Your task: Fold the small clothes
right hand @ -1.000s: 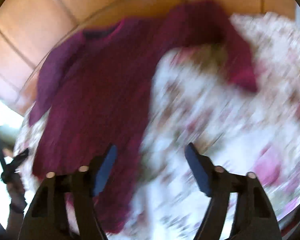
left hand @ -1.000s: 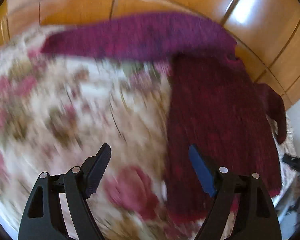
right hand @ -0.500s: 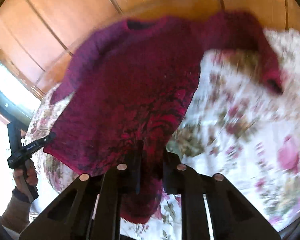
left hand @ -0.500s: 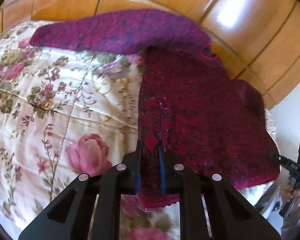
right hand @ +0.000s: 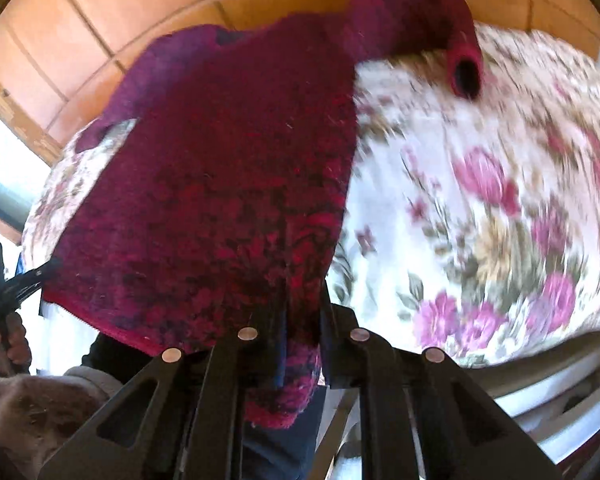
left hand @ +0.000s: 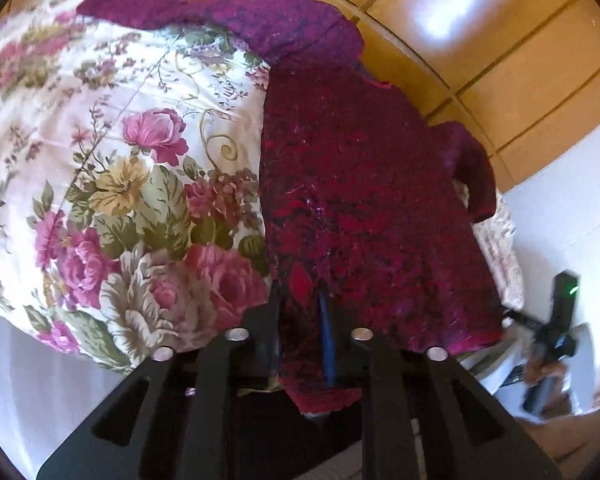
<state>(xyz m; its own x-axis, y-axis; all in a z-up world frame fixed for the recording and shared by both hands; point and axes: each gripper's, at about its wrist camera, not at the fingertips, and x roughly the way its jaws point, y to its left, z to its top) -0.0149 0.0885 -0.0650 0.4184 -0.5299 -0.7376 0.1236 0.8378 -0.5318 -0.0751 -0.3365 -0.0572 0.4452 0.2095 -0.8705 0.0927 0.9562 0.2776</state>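
Note:
A dark red knit sweater (left hand: 364, 208) lies on a floral bedspread (left hand: 132, 184), one sleeve (left hand: 220, 16) stretched along the far edge, the other sleeve (left hand: 472, 172) at the right. My left gripper (left hand: 302, 320) is shut on a bottom corner of the sweater's hem. In the right wrist view the sweater (right hand: 228, 184) fills the left half, one sleeve cuff (right hand: 464, 72) lying on the bedspread (right hand: 492, 208). My right gripper (right hand: 300, 320) is shut on the other bottom corner of the hem.
A wooden panelled headboard (left hand: 480, 52) stands behind the bed, also in the right wrist view (right hand: 100, 32). The other hand-held gripper shows at the right edge of the left wrist view (left hand: 552, 336) and at the left edge of the right wrist view (right hand: 16, 288).
A second ago both grippers were open above the bed. They closed on the sweater's bottom hem corners and have since pulled the hem toward the bed's near edge.

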